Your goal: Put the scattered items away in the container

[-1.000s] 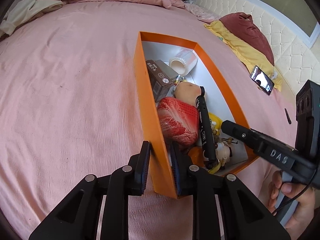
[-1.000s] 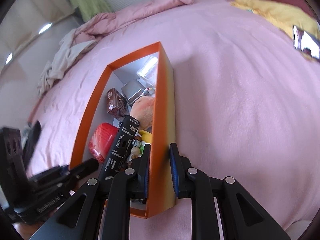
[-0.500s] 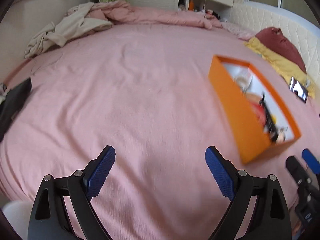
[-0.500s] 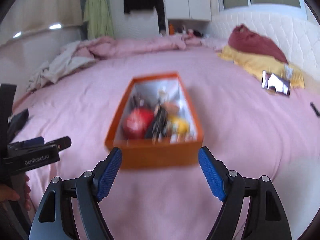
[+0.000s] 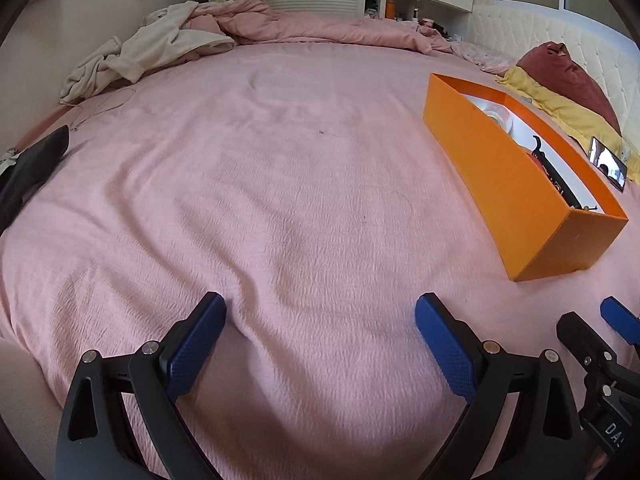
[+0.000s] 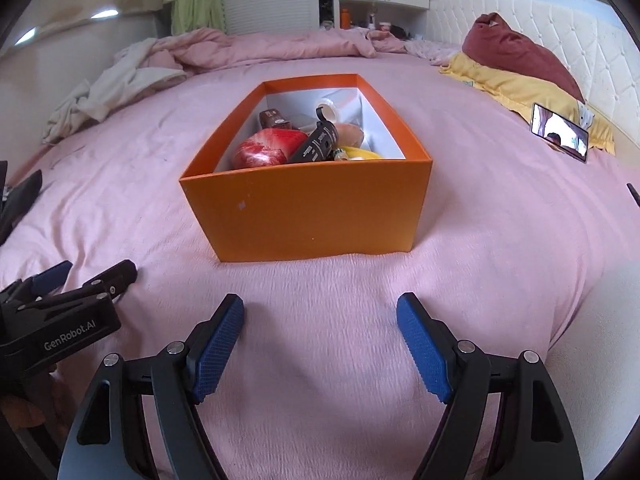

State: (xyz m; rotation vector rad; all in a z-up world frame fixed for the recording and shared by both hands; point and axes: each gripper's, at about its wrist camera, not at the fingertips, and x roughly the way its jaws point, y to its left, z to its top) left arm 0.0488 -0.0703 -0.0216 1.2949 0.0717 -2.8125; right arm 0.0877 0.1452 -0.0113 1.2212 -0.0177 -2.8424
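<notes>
Entry: orange box point(image 6: 312, 216) released on the pink bedspread point(image 5: 280, 200); both grippers withdrawn.

Detail: A second ago each gripper pinched a side wall of the box. Now the left gripper point(image 5: 320, 332) has its jaws opening, nearly at full spread, nothing between them, bare bedspread beneath. The right gripper point(image 6: 320, 332) stands spread and empty, near the box's front wall but apart from it. Contents visible: red pouch point(image 6: 266, 148), black tube point(image 6: 318, 142), tape roll point(image 6: 326, 109), brown packet point(image 6: 274, 118), something yellow point(image 6: 360, 153). No loose task item shows on the bedspread; a phone point(image 6: 560, 132) lies well apart by the yellow pillow point(image 6: 520, 92). Judged: tidying appears complete, box placed.
</notes>
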